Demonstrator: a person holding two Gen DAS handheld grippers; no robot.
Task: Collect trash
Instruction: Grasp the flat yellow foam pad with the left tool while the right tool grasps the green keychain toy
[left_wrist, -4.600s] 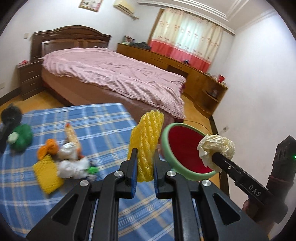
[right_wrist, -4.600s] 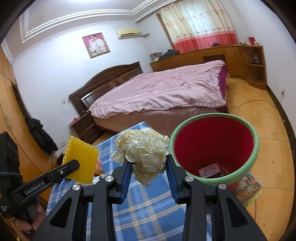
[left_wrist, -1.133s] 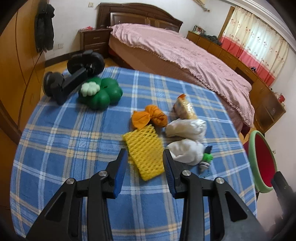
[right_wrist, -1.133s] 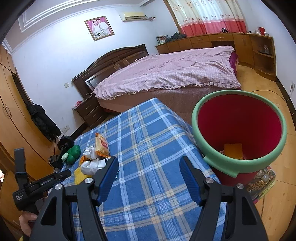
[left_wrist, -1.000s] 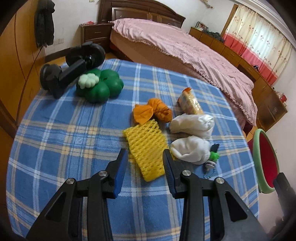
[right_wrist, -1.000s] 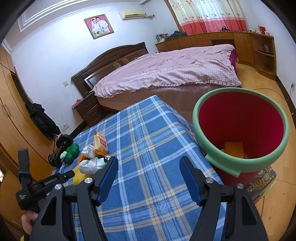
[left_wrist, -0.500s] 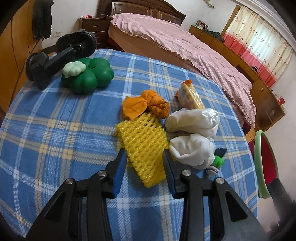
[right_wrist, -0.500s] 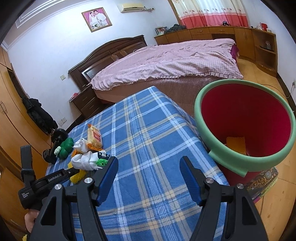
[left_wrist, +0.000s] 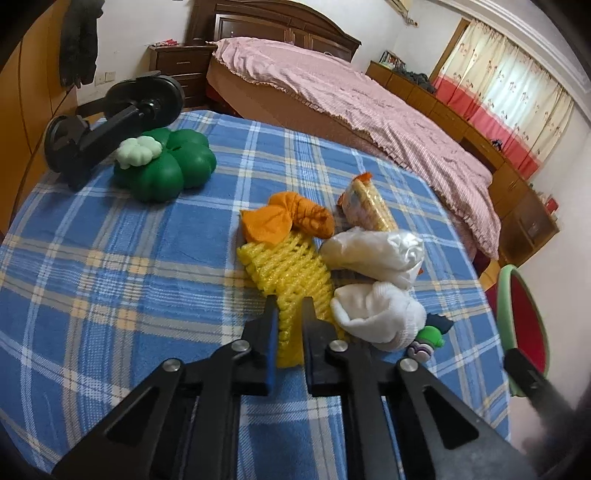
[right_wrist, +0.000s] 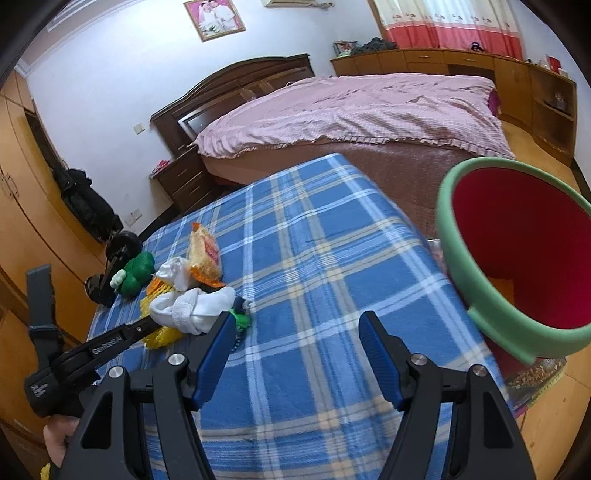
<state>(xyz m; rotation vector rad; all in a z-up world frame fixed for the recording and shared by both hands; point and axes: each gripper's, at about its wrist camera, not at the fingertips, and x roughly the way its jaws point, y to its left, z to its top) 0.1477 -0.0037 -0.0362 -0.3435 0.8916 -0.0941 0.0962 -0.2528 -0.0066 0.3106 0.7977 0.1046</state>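
Yellow foam netting (left_wrist: 286, 273) lies at centre frame on the blue plaid tablecloth (left_wrist: 110, 266), its near edge pinched between the pressed-together fingers of the left gripper (left_wrist: 289, 314). White sock (left_wrist: 376, 317) touches the netting's right side. Right gripper (right_wrist: 295, 332) hangs over bare cloth, fingers spread, nothing between them. Red bin (right_wrist: 480, 295) stands at right edge, beside the table.

The yellow foam net (left_wrist: 291, 273) is hemmed in: an orange wrapper (left_wrist: 288, 221) touches its far edge, and a white bag (left_wrist: 373, 254) and a white sock (left_wrist: 376, 317) crowd its right side. Left of the net the blue plaid cloth (left_wrist: 110, 258) lies bare as far as the green clover toy (left_wrist: 166, 170). Right of the net, beyond the sock, bare cloth runs to the green-rimmed red bin (right_wrist: 517, 251) off the table's edge.
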